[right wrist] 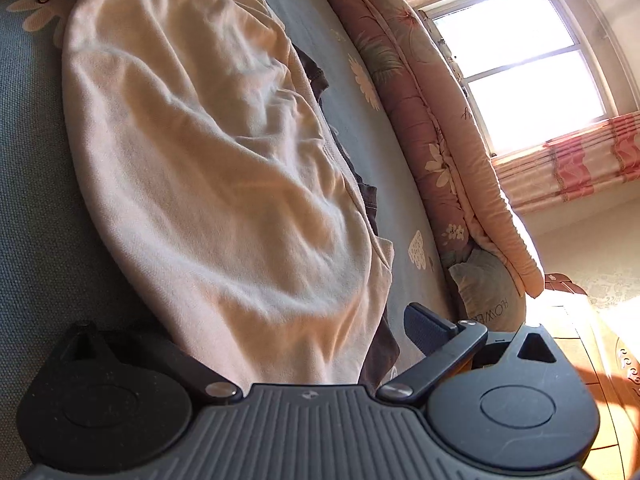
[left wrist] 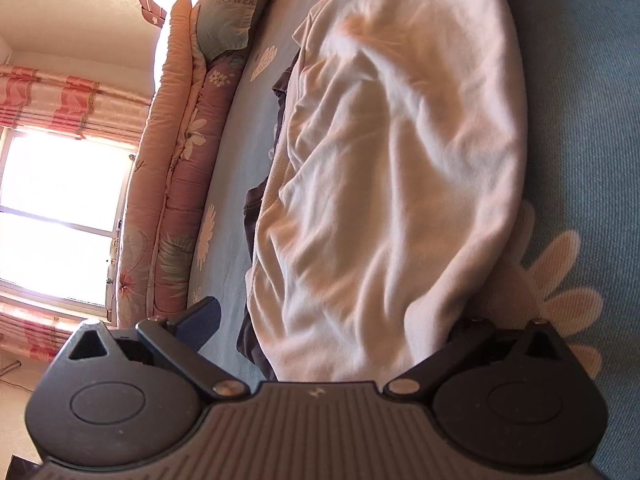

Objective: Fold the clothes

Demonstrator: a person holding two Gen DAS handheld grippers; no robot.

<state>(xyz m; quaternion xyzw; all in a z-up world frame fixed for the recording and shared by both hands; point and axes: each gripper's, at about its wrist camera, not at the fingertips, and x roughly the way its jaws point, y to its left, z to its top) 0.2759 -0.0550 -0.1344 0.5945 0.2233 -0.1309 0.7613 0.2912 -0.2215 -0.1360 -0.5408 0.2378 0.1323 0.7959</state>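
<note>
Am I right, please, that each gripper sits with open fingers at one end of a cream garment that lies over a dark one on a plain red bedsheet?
Not quite: the bedsheet is blue-green with pale flowers, not plain red, as both wrist views show. The rest holds: the left gripper and right gripper sit open at opposite ends of the cream garment, which lies over a dark garment.

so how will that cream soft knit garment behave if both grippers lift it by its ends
The cream soft knit garment is deeply creased, so it will probably sag floppily. It looks thin, so likely light. A dark brown garment lies partly beneath and might drag along the blue flowered bedsheet.
</note>
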